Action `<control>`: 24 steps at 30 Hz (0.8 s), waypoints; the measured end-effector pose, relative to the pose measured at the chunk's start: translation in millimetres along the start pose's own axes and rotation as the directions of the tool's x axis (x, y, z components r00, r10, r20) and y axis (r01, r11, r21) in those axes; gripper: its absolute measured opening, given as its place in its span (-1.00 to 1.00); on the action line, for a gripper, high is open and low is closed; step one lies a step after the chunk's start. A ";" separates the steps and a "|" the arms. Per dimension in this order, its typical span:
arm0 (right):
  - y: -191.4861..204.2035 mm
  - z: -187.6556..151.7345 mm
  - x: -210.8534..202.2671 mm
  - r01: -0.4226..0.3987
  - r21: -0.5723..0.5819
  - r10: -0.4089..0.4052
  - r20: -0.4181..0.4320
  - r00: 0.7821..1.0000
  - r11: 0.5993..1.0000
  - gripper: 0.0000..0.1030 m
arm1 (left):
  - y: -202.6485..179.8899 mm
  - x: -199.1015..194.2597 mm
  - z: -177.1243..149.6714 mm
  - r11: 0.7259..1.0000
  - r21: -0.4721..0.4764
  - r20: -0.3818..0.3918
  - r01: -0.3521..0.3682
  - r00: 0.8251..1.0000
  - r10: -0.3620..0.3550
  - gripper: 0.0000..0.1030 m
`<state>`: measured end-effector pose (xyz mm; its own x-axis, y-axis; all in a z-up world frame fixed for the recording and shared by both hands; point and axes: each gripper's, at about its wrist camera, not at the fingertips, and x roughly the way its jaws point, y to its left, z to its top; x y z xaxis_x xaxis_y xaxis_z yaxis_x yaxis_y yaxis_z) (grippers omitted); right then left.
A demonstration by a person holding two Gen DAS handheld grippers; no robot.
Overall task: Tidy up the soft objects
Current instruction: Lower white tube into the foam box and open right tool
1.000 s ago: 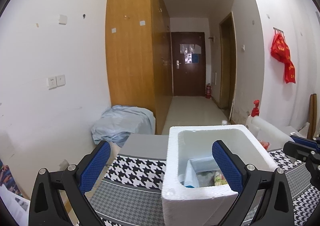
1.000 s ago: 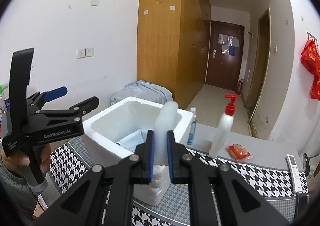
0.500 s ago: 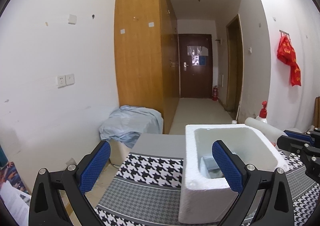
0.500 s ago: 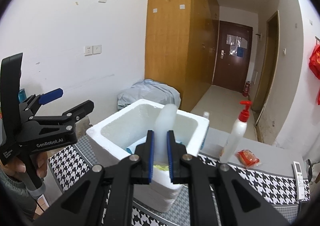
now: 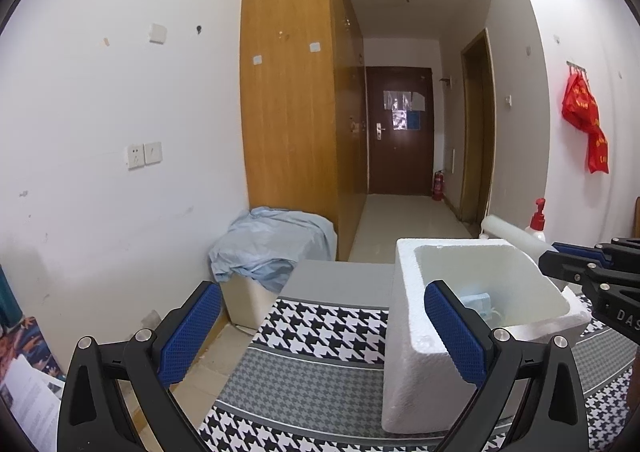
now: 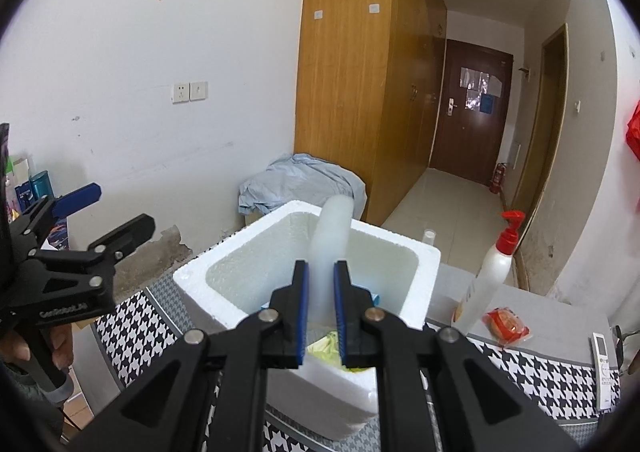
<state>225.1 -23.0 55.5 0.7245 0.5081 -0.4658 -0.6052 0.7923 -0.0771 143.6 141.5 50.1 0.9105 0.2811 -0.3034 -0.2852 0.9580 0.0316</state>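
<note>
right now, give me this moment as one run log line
right gripper: jaws shut on white foam roll | roll over white styrofoam box | left gripper: jaws open, empty | box on houndstooth tablecloth

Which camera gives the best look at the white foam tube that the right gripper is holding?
The right wrist view: the translucent white foam tube runs up from the right gripper, clamped between its blue pads above the white polystyrene box. The left wrist view shows only its far end behind the box.

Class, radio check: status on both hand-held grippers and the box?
Right hand-held gripper shut on white foam tube over foam box. Left hand-held gripper open, empty. Nothing blocking.
</note>
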 end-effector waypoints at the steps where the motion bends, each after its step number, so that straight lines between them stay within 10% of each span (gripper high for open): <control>1: 1.5 0.7 2.2 0.002 -0.001 -0.002 -0.004 1.000 1.000 -0.71 | 0.9 0.0 -0.4 1.000 0.001 -0.001 0.002 1.000 -0.002 0.98; 15: 7.2 8.0 23.1 -0.017 -0.007 0.016 -0.064 0.998 1.000 -0.57 | 10.0 3.7 -3.7 1.000 -0.018 -0.008 0.010 1.000 -0.010 0.98; 18: 9.3 7.8 22.9 -0.033 -0.015 0.032 -0.061 0.998 0.999 -0.38 | 10.5 3.8 -4.4 1.000 -0.011 -0.010 0.011 1.000 -0.011 0.98; 21: 8.9 7.3 21.9 -0.012 -0.017 0.011 -0.053 0.999 1.000 0.44 | 10.3 3.7 -4.3 1.000 -0.009 -0.010 0.014 1.000 -0.014 0.98; 24: 9.9 6.3 17.6 -0.009 -0.020 0.008 -0.030 1.000 1.000 0.56 | 10.0 2.8 -4.1 1.000 -0.009 -0.009 0.016 1.000 -0.016 0.98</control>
<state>234.0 -4.2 52.1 0.7091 0.5044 -0.4927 -0.6181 0.7809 -0.0901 142.1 151.7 45.7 0.9122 0.2651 -0.3123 -0.2731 0.9618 0.0186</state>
